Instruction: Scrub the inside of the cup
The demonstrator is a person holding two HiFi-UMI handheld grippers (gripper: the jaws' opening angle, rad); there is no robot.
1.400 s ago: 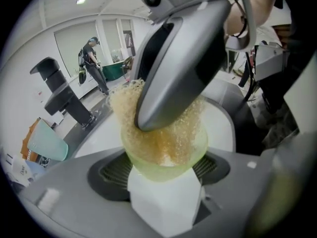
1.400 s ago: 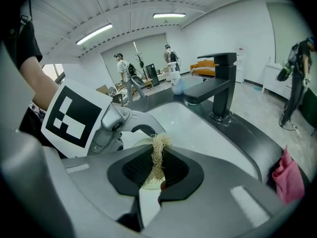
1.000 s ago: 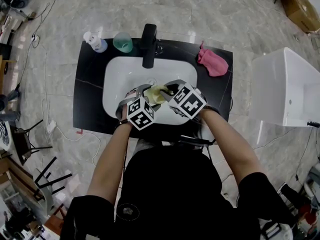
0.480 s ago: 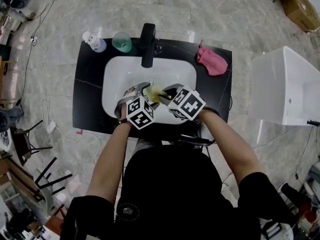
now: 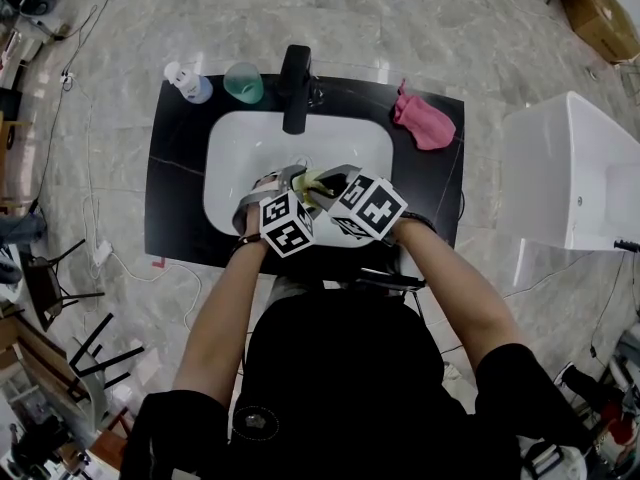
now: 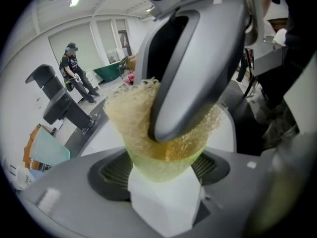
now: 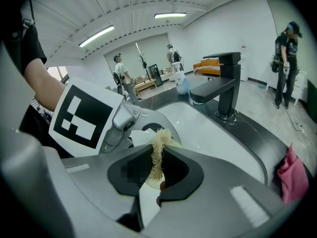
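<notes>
Cup [image 5: 312, 183] is over the white basin [image 5: 250, 143], yellow-green and see-through, and the left gripper [image 5: 283, 180] has its jaws clamped on the cup's sides, mouth tipped toward the other hand. Look at the right gripper [image 5: 332, 178]: its jaws are pressed together on a straw-coloured fibrous scrubber [image 7: 158, 150], and one grey jaw is right down inside the cup with the scrubber bunched against the inner wall [image 6: 131, 113]. Both marker cubes are nearly touching over the near side of the basin.

Around them, the basin is set into a black countertop [image 5: 175, 188], with a black tap [image 5: 297, 88] at the back. A teal tumbler [image 5: 245, 83] and a small white bottle [image 5: 188, 81] stand left of the tap, and a pink cloth [image 5: 423, 121] lies crumpled at the right. Grey marble floor [image 5: 450, 28] all round, a white box-shaped unit [image 5: 575, 173] off to the right, and other people [image 7: 285, 63] standing about in the bright room.
</notes>
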